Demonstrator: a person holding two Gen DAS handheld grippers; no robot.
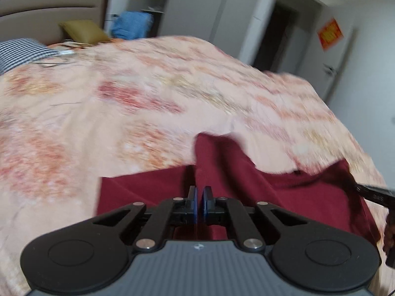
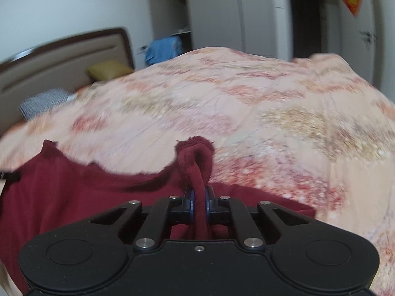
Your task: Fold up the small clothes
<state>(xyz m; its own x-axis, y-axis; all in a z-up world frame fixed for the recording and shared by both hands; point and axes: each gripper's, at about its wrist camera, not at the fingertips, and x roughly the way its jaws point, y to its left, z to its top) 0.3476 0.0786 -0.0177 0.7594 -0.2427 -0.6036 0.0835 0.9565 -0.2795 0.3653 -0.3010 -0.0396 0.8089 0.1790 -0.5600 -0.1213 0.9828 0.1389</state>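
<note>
A dark red garment (image 1: 284,190) lies at the near edge of a bed with a pink floral cover (image 1: 148,93). My left gripper (image 1: 200,197) is shut, with a fold of the red cloth rising between and beyond its blue pads. My right gripper (image 2: 199,199) is shut on a bunched edge of the same garment (image 2: 74,187), which pokes up past the fingertips. The rest of the cloth spreads to the left in the right wrist view. The tip of the other gripper (image 1: 375,194) shows at the far right of the left wrist view.
At the head of the bed are a padded headboard (image 1: 49,7), an olive pillow (image 1: 84,30) and a checked pillow (image 1: 22,51). A blue bundle (image 1: 130,24) sits by the wall. A dark doorway (image 1: 279,37) and a white door stand beyond the bed.
</note>
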